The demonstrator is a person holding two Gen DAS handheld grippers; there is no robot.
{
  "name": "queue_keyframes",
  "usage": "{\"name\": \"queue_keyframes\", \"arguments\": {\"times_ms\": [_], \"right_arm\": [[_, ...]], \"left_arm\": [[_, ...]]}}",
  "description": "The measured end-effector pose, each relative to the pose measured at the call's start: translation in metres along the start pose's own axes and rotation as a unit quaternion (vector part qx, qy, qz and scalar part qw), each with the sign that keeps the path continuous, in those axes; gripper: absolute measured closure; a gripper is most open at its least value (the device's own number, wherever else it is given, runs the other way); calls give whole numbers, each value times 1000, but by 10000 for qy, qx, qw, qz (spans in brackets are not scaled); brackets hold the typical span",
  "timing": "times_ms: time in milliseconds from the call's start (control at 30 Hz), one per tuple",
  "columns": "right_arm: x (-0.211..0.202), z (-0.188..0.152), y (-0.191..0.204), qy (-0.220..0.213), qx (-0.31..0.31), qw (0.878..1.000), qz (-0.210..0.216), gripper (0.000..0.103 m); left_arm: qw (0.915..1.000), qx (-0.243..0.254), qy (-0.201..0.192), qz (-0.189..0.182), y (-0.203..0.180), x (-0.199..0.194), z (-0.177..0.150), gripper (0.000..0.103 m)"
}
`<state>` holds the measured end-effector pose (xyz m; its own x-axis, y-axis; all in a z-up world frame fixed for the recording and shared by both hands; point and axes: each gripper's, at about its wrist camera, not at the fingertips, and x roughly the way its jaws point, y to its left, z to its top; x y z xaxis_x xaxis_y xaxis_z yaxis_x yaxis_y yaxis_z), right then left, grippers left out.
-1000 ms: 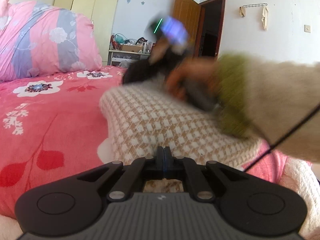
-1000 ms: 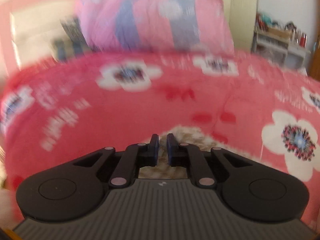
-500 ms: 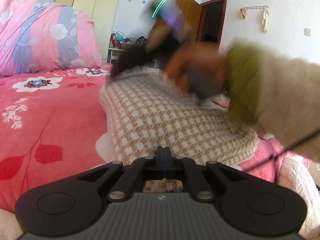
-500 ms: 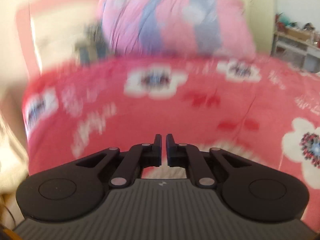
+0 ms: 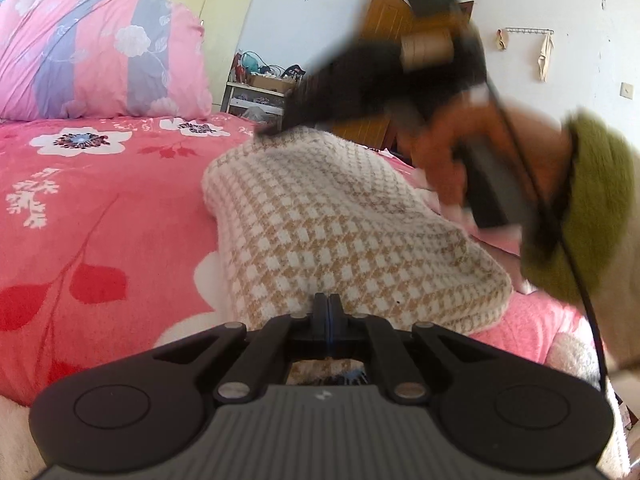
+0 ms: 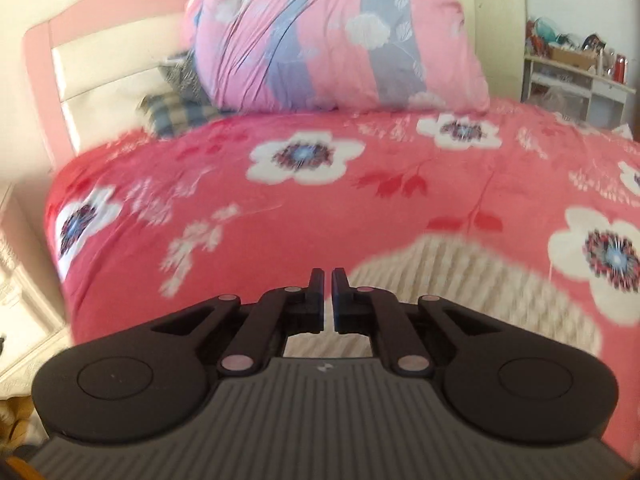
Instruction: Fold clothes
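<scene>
A folded tan-and-white houndstooth garment (image 5: 336,216) lies on the pink floral bedspread (image 5: 100,200). My left gripper (image 5: 328,308) is shut at the garment's near edge, with cloth visible below the fingers. In the left wrist view my right gripper (image 5: 272,130) hovers blurred over the garment's far end, held by a hand with a green cuff. In the right wrist view the right gripper (image 6: 327,292) is nearly shut with a thin gap and holds nothing; the garment (image 6: 460,276) lies below it to the right.
A big pink-and-lilac quilt bundle (image 6: 336,36) sits at the head of the bed by the pink headboard (image 6: 72,40). A plaid pillow (image 6: 176,112) lies beside it. A cluttered white shelf (image 6: 576,76) and a wooden door (image 5: 384,24) stand behind.
The right gripper has lifted up and away from the garment's far end and closed a little. The left gripper stays shut at the near edge.
</scene>
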<state>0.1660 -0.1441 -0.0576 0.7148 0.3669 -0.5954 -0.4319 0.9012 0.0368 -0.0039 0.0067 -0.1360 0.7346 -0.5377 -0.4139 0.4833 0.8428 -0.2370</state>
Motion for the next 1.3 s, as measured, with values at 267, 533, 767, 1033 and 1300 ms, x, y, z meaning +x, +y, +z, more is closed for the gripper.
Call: {"name": "queue_keyframes", "arguments": {"times_ms": [267,533,767,1033,1300], "right_arm": [[23,-47,5,-531,-274,9979,-263,103],[-59,-67,25,-672,368,9970,72,101],[-46,-93,25,-921,477,9945,-142,103],[-45,-135,46,-1235,377,9915,143,101],[-100,-130,52,-1234,685,9899,140,99]], "left_arm": [[9995,-254,199,-32,3,-5,11,99],[9988,-371,302,-37,6,-19,6,96],[9982,-335,399,298,5,-40,6,72],[9945,-553,171,869,29,-68,16,71],[9940,-434,-17,1000,35,-68,37,71]]}}
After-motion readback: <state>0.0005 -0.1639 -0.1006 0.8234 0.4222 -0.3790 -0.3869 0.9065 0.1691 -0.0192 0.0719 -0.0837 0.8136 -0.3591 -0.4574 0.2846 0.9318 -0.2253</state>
